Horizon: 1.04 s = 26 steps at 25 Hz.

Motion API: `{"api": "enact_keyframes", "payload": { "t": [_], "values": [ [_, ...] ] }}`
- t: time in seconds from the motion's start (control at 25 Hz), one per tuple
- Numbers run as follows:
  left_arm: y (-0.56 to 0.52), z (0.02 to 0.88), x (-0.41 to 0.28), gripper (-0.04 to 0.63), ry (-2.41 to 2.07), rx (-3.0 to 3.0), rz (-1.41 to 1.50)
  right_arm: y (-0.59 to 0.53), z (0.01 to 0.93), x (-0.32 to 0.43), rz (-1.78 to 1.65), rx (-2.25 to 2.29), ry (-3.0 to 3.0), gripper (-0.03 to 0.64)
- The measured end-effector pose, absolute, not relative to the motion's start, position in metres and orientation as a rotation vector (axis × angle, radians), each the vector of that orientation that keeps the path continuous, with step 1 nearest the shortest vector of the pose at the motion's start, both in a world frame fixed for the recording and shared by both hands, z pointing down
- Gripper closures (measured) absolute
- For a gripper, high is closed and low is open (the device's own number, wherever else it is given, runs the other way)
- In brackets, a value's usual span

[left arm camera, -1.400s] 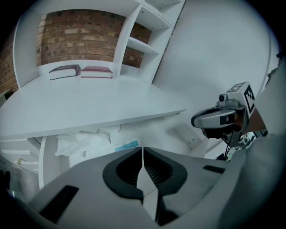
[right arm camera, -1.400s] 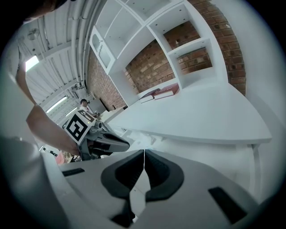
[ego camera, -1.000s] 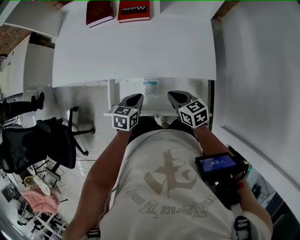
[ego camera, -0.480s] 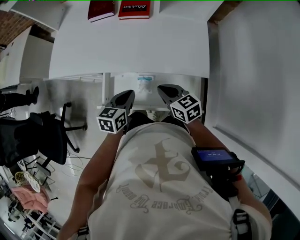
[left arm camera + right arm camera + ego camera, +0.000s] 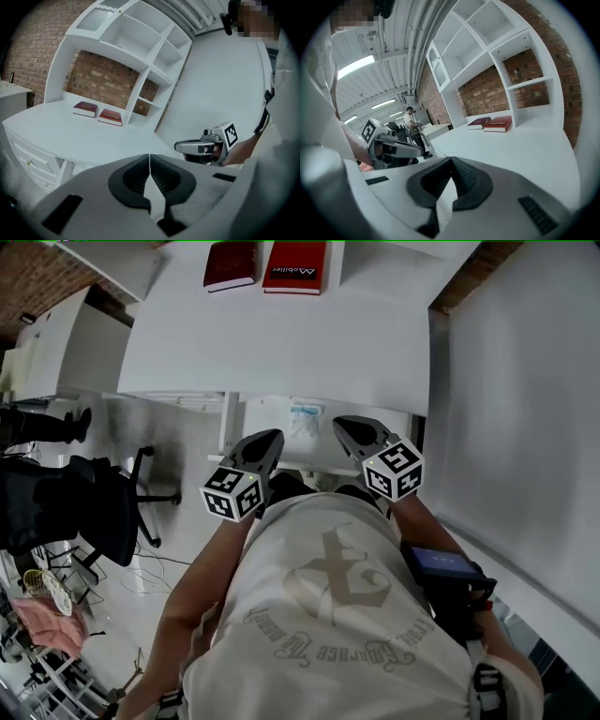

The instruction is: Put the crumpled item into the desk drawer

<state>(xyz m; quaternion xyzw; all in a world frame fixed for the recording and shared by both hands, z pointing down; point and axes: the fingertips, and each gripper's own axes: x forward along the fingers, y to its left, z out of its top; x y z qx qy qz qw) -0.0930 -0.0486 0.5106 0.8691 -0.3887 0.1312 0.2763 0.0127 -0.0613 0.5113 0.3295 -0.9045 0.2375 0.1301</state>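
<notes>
Observing a white desk [image 5: 281,343] from above, with two red books [image 5: 265,265] lying side by side at its far edge. Noting a white shelf unit [image 5: 140,42] against a brick wall [image 5: 101,77] beyond the books.

Noting the drawer [image 5: 267,413] standing open under the desk's near edge. Finding the crumpled item [image 5: 302,414], pale with a bluish patch, lying inside that drawer about midway between left and right, touching neither tool.

Recording the left tongs [image 5: 273,435] held by the drawer's near side, to the left of the item and apart from it, pointing far and slightly down. Confirming in the left gripper view both pads pressed together tip to tip, gripping nothing.

Recording the right tongs [image 5: 342,424] held level with the left ones, to the right of the item and apart from it, pointing the same way. Confirming in the right gripper view the pads meeting at the tips, with nothing between them.

Noting a marker cube [image 5: 232,493] on the near end of the left tool and a matching one on the right.

Logging an office chair [image 5: 94,512] on the floor well to the left of the desk. Logging a second person [image 5: 411,123] standing far off in the right gripper view.
</notes>
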Motion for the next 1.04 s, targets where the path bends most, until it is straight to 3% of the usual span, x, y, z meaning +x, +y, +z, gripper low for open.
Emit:
{"api": "enact_keyframes", "payload": {
  "t": [1.04],
  "values": [
    [-0.049, 0.508, -0.094, 0.569, -1.112, 2.326, 0.367, -0.054, 0.527, 0.014, 0.714, 0.890, -2.621, 0.595]
  ]
}}
